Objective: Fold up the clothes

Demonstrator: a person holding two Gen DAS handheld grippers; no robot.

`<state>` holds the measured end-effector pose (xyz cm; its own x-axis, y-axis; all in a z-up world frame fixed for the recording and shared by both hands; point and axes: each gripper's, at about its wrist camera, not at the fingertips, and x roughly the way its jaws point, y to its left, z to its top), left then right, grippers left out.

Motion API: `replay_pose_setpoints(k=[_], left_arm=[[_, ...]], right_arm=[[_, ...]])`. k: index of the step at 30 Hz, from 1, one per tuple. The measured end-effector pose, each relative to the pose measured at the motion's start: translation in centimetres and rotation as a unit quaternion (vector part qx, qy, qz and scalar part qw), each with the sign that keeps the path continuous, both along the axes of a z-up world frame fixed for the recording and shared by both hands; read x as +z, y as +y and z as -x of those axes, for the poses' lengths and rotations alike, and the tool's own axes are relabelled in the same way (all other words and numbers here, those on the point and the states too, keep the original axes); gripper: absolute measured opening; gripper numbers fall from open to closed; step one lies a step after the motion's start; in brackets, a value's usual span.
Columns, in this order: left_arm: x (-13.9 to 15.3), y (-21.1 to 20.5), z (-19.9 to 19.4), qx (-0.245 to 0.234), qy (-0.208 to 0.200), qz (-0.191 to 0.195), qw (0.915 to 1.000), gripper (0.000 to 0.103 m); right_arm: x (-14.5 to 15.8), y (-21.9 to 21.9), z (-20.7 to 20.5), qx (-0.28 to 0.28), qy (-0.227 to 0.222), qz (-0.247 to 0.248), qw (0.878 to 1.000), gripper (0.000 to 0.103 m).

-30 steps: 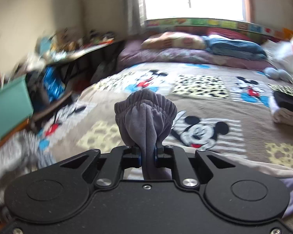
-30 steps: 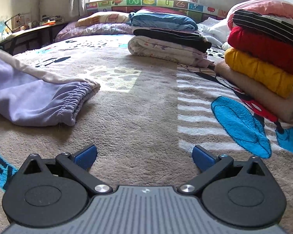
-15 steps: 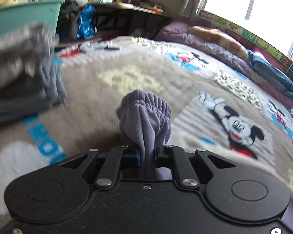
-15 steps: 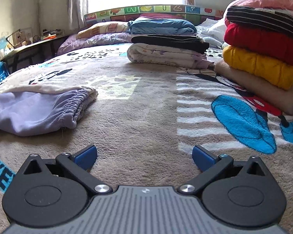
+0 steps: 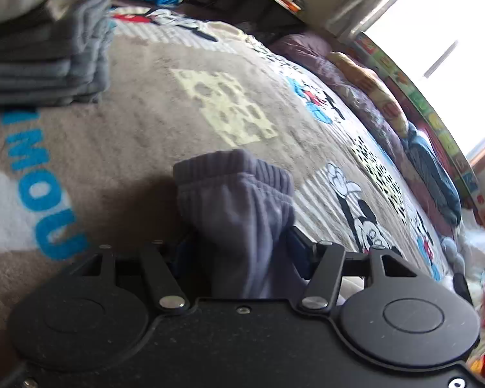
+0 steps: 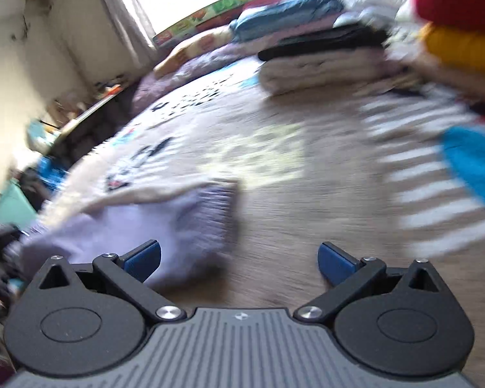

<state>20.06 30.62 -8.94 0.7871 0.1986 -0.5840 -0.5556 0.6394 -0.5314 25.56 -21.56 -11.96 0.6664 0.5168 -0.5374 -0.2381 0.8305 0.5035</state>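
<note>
Left gripper (image 5: 239, 245) jaws have just been opening; the lavender trousers' cuff (image 5: 239, 200) sits loose between them, low over the blanket (image 5: 165, 103). Right gripper (image 6: 239, 260) is open and empty, the trousers (image 6: 139, 223) lying beside it. Risk: the cuff snags a pad on withdrawal, dragging the fold askew.

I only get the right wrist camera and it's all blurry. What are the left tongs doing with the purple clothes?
Observer: The left tongs have just been opening. The purple ribbed cuff sits between them, above the blanket.
Operator: What's near it?
Observer: A stack of folded grey clothes lies beyond it, to the left in that view.
Operator: Anything else?
Observer: Big blue letters printed on the blanket run beside the cuff.
</note>
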Motion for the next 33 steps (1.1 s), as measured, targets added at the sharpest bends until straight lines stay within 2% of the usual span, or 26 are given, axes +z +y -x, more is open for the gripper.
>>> replay_pose_setpoints(k=[7, 8, 9, 10, 11, 13, 14, 15, 17, 18, 25, 28, 33], left_arm=[[0.5, -0.1, -0.7, -0.019, -0.009, -0.014, 0.9997, 0.058], [0.6, -0.2, -0.8, -0.022, -0.01, -0.019, 0.9995, 0.058], [0.7, -0.2, -0.9, -0.025, -0.01, -0.026, 0.9993, 0.056], [0.9, -0.3, -1.1, -0.027, -0.009, -0.032, 0.9991, 0.055], [0.9, -0.4, -1.2, -0.029, -0.008, -0.037, 0.9988, 0.054], [1.0, -0.4, -1.3, -0.032, -0.007, -0.045, 0.9984, 0.048], [1.1, -0.4, -1.4, -0.034, -0.006, -0.049, 0.9982, 0.04], [1.1, -0.4, -1.4, -0.035, -0.004, -0.054, 0.9979, 0.031], [1.3, -0.5, -1.3, -0.035, -0.006, -0.063, 0.9974, 0.021], [1.4, -0.5, -1.2, -0.035, -0.009, -0.066, 0.9971, 0.017], [2.5, -0.9, -0.6, -0.049, -0.044, -0.079, 0.9947, 0.013], [3.1, -1.7, -0.4, -0.076, -0.084, -0.067, 0.9913, 0.013], [3.6, -4.2, -1.3, -0.137, -0.132, -0.058, 0.98, 0.013]], right_arm=[[-0.9, 2.5, -4.9, -0.022, 0.017, -0.047, 0.999, 0.102], [-0.9, 2.8, -5.4, -0.019, 0.018, -0.05, 0.998, 0.095], [-0.9, 3.2, -5.7, -0.014, 0.02, -0.055, 0.998, 0.077], [-1.0, 3.6, -6.1, -0.007, 0.026, -0.062, 0.998, 0.066], [-1.2, 4.1, -6.4, -0.002, 0.034, -0.067, 0.997, 0.06], [-1.3, 5.0, -6.6, 0.0, 0.029, -0.06, 0.998, 0.059], [-1.3, 5.3, -6.7, 0.0, 0.028, -0.055, 0.998, 0.056], [-1.3, 5.5, -6.8, -0.001, 0.029, -0.057, 0.998, 0.046], [-1.1, 5.5, -6.9, -0.006, 0.033, -0.067, 0.997, 0.029], [-0.8, 5.4, -6.7, -0.011, 0.029, -0.068, 0.997, 0.029], [2.6, 4.3, -4.7, -0.027, -0.001, -0.104, 0.994, 0.028], [4.3, 3.0, -3.7, -0.032, -0.006, -0.12, 0.992, 0.028], [6.7, -1.5, -1.9, -0.059, -0.015, -0.136, 0.989, 0.027]])
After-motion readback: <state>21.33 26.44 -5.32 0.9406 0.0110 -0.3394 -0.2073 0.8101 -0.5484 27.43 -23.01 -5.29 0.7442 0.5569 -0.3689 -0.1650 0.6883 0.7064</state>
